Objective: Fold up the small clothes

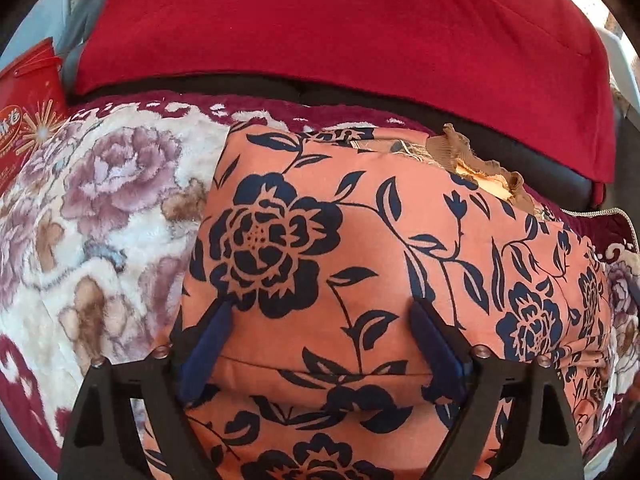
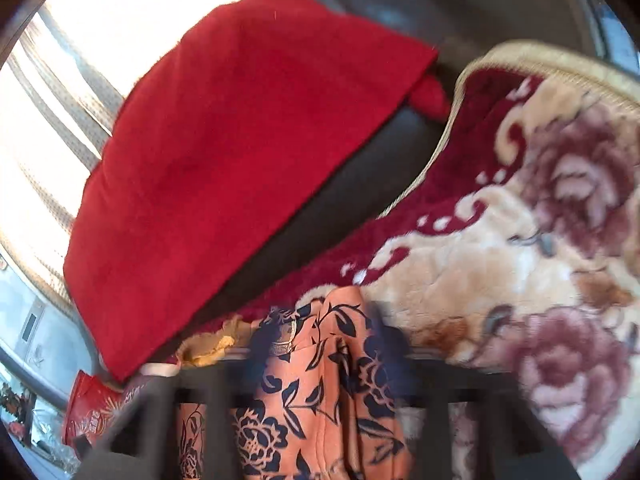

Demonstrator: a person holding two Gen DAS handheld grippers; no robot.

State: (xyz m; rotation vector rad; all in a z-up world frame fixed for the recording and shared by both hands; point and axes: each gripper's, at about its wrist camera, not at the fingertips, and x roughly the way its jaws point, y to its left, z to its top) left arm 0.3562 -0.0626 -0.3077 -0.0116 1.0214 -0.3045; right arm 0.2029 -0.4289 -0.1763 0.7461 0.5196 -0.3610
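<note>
An orange garment with dark blue flowers [image 1: 360, 248] lies folded on a floral plush blanket [image 1: 100, 208]. My left gripper [image 1: 320, 312] hovers just over its near part with its blue fingers [image 1: 208, 344] spread wide and nothing between them. A tan ruffled bit of cloth [image 1: 472, 156] shows at the garment's far edge. In the right wrist view the picture is blurred; my right gripper [image 2: 316, 332] sits at a bunched fold of the same garment [image 2: 320, 392], which passes between its fingers. I cannot tell whether the jaws pinch it.
A red cloth [image 1: 340, 28] drapes over the dark sofa back [image 1: 540, 160] behind the blanket; it also shows in the right wrist view [image 2: 240, 152]. A red gift box [image 1: 28, 120] stands at the far left. A bright window [image 2: 60, 100] lies beyond.
</note>
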